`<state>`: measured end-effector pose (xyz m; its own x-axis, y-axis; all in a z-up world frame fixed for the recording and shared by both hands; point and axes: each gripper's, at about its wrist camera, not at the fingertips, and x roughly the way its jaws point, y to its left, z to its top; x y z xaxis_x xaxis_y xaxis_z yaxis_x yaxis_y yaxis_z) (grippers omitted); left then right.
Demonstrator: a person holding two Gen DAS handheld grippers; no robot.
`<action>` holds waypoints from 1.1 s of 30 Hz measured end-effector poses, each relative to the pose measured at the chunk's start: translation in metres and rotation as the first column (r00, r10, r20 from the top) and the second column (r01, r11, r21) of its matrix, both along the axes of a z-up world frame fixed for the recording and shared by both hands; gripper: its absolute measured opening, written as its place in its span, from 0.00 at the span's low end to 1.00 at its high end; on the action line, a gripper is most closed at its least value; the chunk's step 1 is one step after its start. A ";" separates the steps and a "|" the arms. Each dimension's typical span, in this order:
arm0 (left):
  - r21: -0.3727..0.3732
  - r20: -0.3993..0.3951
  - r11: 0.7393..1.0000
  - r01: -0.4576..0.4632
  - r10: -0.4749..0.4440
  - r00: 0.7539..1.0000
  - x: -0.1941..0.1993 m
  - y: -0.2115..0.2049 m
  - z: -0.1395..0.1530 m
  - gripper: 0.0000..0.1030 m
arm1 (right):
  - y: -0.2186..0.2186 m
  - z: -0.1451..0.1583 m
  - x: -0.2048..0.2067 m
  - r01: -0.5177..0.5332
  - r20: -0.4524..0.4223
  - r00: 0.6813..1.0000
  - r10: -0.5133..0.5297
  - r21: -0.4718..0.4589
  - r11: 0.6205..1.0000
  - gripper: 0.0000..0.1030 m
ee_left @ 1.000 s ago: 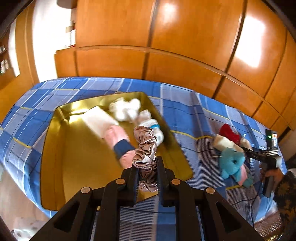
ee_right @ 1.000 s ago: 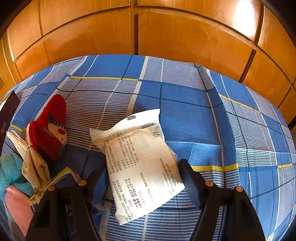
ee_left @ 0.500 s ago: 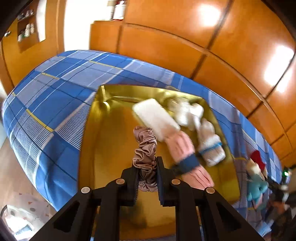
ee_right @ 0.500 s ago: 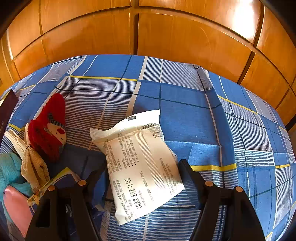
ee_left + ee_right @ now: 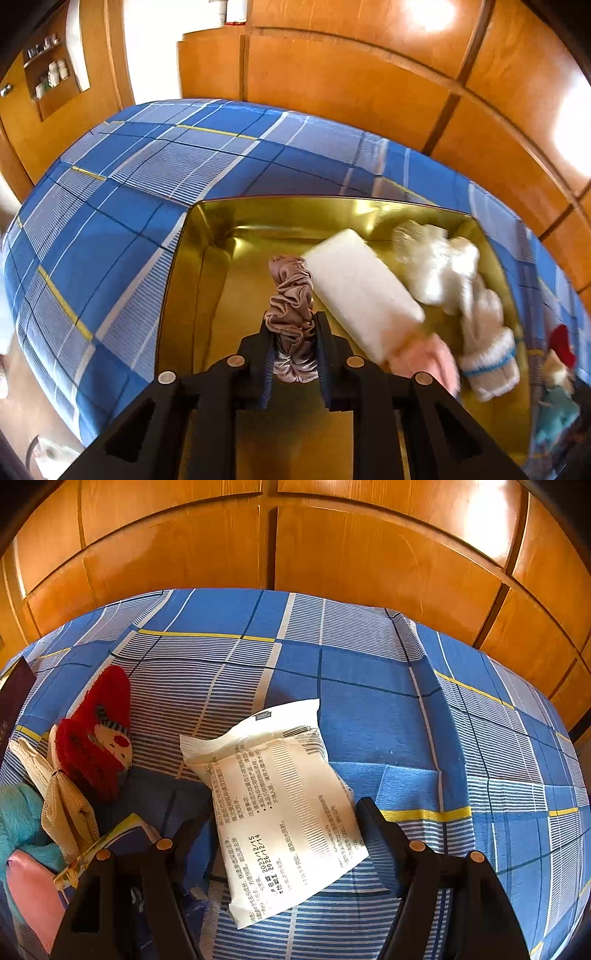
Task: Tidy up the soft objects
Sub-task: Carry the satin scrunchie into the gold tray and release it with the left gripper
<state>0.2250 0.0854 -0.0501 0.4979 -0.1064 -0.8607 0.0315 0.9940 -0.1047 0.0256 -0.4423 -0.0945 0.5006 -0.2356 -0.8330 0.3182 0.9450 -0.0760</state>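
Note:
A dusty-pink satin scrunchie (image 5: 290,291) stands upright between the pads of my left gripper (image 5: 293,325), whose jaws are opening while still touching it. It hangs low over the gold tray (image 5: 207,295). In the tray lie a white block (image 5: 362,295), a fluffy white piece (image 5: 436,262), a white sock with a blue stripe (image 5: 487,354) and a pink item (image 5: 424,358). My right gripper (image 5: 282,812) is open, a finger on each side of a white printed packet (image 5: 280,805) that lies flat on the bed.
The blue plaid bedcover (image 5: 369,709) runs under everything, and a wooden wardrobe (image 5: 273,542) stands behind. Left of the packet lie a red sock (image 5: 96,738), a beige mesh pouch (image 5: 62,805), a teal plush (image 5: 18,823), a pink item (image 5: 29,897) and a blue booklet (image 5: 129,834).
My left gripper carried the scrunchie leftward and down over the tray, and its fingers now stand slightly wider apart. The right gripper and the packet have not moved.

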 end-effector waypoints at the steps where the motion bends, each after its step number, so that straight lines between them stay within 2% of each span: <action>1: 0.009 -0.004 1.000 -0.010 0.010 1.000 0.006 0.001 -0.003 0.24 | 0.000 0.000 0.000 0.000 0.000 1.000 0.000 0.000 1.000 0.71; 5: 0.025 -0.013 0.999 -0.031 0.031 0.999 0.018 0.004 -0.010 0.27 | 0.000 0.000 0.000 0.001 0.000 1.000 -0.001 0.000 1.000 0.71; 6: 0.022 -0.011 0.999 -0.034 0.035 0.999 0.019 0.006 -0.010 0.31 | 0.000 0.000 0.000 0.001 0.000 1.000 -0.001 -0.001 1.000 0.71; 9: 0.023 0.018 0.999 -0.044 0.044 0.999 0.011 0.008 -0.004 0.35 | 0.000 0.000 0.001 0.001 -0.001 1.000 -0.001 -0.006 1.000 0.71; 10: 0.025 0.033 0.999 -0.042 0.042 0.999 0.007 0.008 0.000 0.39 | 0.000 0.000 0.001 0.003 -0.001 1.000 -0.003 -0.008 1.000 0.71; 13: 0.033 0.093 0.998 -0.046 0.043 0.995 -0.012 0.008 0.015 0.41 | 0.000 -0.001 0.003 0.005 -0.004 1.000 -0.005 -0.015 1.000 0.71; 17: 0.023 0.149 0.999 -0.040 0.036 0.988 -0.050 0.001 0.034 0.45 | 0.002 -0.001 0.005 0.005 -0.009 1.000 -0.006 -0.021 1.000 0.71; 19: 0.031 0.169 0.999 -0.030 0.025 0.985 -0.070 -0.007 0.040 0.50 | 0.002 -0.001 0.006 0.006 -0.012 1.000 -0.006 -0.025 1.000 0.71; 25: 0.006 0.159 1.000 -0.001 0.000 0.987 -0.114 -0.031 0.041 0.50 | 0.006 -0.001 0.008 0.006 -0.020 1.000 -0.006 -0.048 0.999 0.69; 33: 0.040 0.179 0.999 0.007 -0.014 0.984 -0.146 -0.049 0.038 0.50 | 0.007 -0.001 0.008 0.012 -0.018 1.000 -0.013 -0.056 0.998 0.69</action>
<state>0.0793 0.0362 -0.0118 0.6439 -0.0805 -0.7608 0.0564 0.9967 -0.0578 0.0335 -0.4357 -0.0957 0.4818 -0.2879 -0.8276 0.3283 0.9350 -0.1342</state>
